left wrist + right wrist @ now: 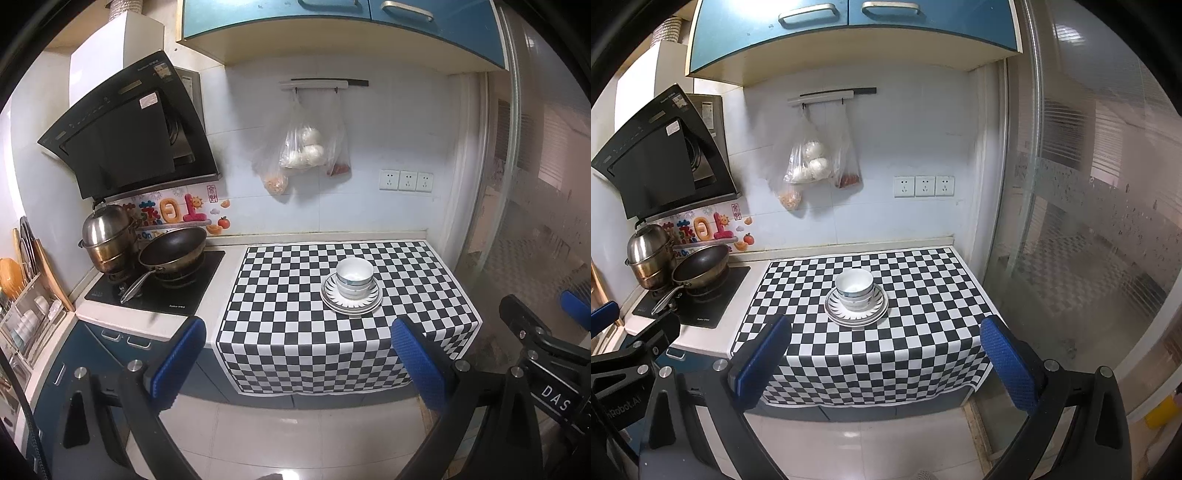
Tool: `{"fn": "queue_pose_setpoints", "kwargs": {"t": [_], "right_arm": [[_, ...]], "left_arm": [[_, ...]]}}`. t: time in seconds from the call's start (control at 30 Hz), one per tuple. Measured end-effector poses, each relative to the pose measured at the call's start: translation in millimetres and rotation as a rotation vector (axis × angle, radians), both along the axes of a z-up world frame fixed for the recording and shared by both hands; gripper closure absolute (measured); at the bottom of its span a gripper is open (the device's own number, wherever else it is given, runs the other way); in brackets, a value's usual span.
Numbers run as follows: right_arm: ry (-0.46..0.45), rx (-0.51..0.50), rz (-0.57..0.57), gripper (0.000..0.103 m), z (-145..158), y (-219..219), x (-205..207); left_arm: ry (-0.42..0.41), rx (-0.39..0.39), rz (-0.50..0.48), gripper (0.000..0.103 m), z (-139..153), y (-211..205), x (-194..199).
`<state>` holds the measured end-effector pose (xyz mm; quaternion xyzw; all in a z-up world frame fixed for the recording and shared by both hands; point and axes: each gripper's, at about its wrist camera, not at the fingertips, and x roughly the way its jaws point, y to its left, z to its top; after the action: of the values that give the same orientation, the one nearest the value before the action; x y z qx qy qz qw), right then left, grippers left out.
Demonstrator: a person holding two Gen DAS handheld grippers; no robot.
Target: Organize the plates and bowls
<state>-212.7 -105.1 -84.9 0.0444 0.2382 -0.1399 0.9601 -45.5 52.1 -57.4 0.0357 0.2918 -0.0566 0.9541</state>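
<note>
Orange dish rack (pixel 16 280) appears only in left wrist view.

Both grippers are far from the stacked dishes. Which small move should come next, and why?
Probably bring the open right gripper forward toward the bowls stacked on the plates; both grippers are open, hold nothing and are short of the checkered cloth.

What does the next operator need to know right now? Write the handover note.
Left gripper: open, empty, held back off the counter.
Right gripper: open, empty, also held back.
Bowls: nested, standing on the stacked plates in the middle of the checkered cloth.
Done: plates and bowls appear gathered into one pile.
Left: possibly nothing, unless the pile must go elsewhere; no destination is evident.
</note>
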Motion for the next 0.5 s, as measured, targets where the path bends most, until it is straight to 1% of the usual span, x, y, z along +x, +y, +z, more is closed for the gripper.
{"fn": "queue_pose_setpoints", "kwargs": {"t": [0.5], "right_arm": [[-0.004, 0.007, -0.011, 0.0, -2.0, -8.9, -2.6]], "left_arm": [[-0.004, 0.009, -0.004, 0.0, 1.0, -1.2, 3.3]]}}
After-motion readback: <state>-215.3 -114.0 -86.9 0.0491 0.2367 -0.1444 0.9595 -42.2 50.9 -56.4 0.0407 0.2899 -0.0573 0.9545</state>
